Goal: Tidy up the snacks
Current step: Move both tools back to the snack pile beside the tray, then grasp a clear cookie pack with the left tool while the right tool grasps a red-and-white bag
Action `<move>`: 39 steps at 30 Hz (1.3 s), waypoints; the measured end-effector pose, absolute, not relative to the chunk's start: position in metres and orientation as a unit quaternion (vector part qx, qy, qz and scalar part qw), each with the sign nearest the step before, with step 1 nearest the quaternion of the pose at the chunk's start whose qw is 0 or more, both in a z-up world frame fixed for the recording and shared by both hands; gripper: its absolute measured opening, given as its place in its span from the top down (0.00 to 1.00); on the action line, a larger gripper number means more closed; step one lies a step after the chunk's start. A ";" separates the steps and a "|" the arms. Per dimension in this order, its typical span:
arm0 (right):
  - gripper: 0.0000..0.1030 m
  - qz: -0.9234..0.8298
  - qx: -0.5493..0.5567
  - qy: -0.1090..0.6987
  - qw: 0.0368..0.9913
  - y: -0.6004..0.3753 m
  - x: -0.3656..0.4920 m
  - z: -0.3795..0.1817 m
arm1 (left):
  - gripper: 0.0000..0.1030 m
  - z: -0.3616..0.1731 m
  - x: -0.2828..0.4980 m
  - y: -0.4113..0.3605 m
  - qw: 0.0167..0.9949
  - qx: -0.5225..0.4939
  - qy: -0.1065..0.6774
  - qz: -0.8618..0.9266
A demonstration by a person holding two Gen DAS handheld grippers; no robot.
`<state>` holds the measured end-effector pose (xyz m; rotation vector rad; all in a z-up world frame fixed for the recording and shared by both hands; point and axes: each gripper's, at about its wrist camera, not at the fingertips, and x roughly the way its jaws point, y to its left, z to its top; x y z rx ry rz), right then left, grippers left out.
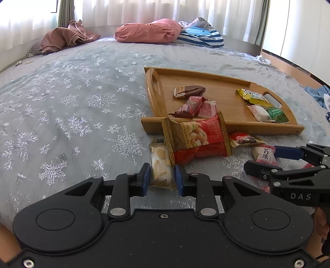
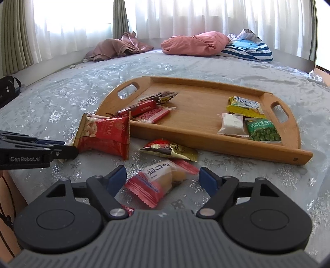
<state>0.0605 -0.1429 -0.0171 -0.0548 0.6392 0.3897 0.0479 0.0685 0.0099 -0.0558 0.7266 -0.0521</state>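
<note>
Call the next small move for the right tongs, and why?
Probably close the right tongs on the pink-wrapped snack. It lies on the bed between the open pads, untouched, short of the wooden tray. The left tongs are already clamped on a pale snack packet.

A pink bundled pillow [image 2: 196, 44] lies at the far end of the pale snowflake-patterned bedspread [image 1: 68, 107], touching a blue-and-white striped cushion [image 2: 249, 50]. A crumpled mauve cloth [image 2: 117, 48] sits well apart, below sheer white curtains [image 2: 185, 16].
</note>
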 end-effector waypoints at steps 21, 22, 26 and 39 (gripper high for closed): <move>0.16 0.189 -0.020 0.309 0.932 -0.145 0.060 -0.018 | 0.69 0.013 0.034 0.080 0.937 -0.026 0.348 0.017; 0.16 0.188 -0.020 0.309 0.932 -0.145 0.060 -0.019 | 0.68 0.013 0.035 0.080 0.937 -0.028 0.347 0.019; 0.16 0.187 -0.021 0.308 0.932 -0.144 0.059 -0.019 | 0.58 0.013 0.041 0.082 0.938 -0.044 0.343 0.023; 0.40 0.193 -0.026 0.308 0.931 -0.141 0.058 -0.019 | 0.79 0.014 0.044 0.082 0.934 -0.051 0.354 0.015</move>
